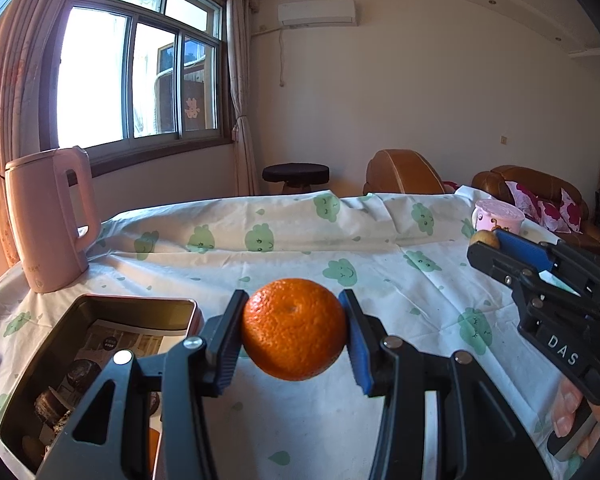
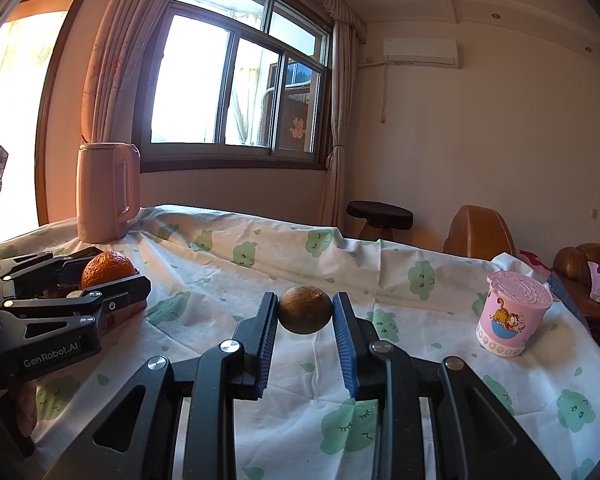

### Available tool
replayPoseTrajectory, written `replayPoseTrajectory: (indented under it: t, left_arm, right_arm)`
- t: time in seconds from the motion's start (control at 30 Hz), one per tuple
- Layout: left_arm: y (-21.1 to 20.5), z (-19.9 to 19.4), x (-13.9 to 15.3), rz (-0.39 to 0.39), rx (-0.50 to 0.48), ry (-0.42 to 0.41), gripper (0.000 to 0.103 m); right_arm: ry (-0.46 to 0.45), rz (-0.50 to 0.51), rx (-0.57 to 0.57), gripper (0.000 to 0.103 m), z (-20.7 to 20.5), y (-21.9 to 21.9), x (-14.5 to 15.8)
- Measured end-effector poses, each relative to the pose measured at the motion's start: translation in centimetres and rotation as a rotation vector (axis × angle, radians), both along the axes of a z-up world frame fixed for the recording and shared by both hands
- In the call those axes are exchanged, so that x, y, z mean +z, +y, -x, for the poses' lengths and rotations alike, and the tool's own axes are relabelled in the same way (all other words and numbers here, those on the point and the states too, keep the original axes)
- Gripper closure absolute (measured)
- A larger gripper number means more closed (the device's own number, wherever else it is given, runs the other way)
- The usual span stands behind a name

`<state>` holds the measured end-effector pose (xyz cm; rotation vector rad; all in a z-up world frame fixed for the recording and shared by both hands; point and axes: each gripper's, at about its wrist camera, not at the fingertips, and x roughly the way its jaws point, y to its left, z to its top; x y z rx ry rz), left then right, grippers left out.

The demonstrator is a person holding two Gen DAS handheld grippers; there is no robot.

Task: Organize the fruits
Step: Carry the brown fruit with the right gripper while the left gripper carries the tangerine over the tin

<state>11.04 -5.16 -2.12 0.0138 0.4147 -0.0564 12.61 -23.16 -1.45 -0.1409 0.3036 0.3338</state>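
Note:
My left gripper [image 1: 294, 320] is shut on a bright orange [image 1: 294, 329], holding it above the cloth-covered table just right of an open metal tin [image 1: 100, 312]. From the right wrist view the same orange [image 2: 107, 267] shows in the left gripper [image 2: 112, 276] at the left. My right gripper [image 2: 305, 310] is shut on a small brown-green round fruit [image 2: 305, 309], lifted over the middle of the table. In the left wrist view the right gripper [image 1: 482, 242] reaches in from the right with that small fruit [image 1: 485, 239] at its tips.
A pink kettle [image 1: 48, 220] stands at the table's back left. A pink lidded cup [image 2: 512, 314] sits at the right. The tin holds dark round items and a paper sheet. A white cloth with green prints [image 1: 300, 240] covers the table. Sofas and a stool stand behind.

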Motion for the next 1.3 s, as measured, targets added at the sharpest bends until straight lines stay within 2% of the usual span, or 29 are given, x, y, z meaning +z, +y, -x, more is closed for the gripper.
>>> replayPoseTrajectory:
  t: [0.4, 0.8, 1.3]
  left_arm:
    - [1.6, 1.6, 0.2, 0.015, -0.006, 0.008, 0.055]
    - [5.5, 3.4, 1.2, 0.047, 0.051, -0.008, 0.055]
    - [9.9, 4.5, 1.4, 0.045, 0.118, -0.011, 0.055]
  right_arm:
    - [0.044, -0.033, 0.071, 0.073, 0.5, 2.5, 0.1]
    - [0.026, -0.046, 0.187, 0.073, 1.8, 7.3, 2.0]
    - [0.007, -0.045, 0.281, 0.073, 3.2, 12.2, 3.3]
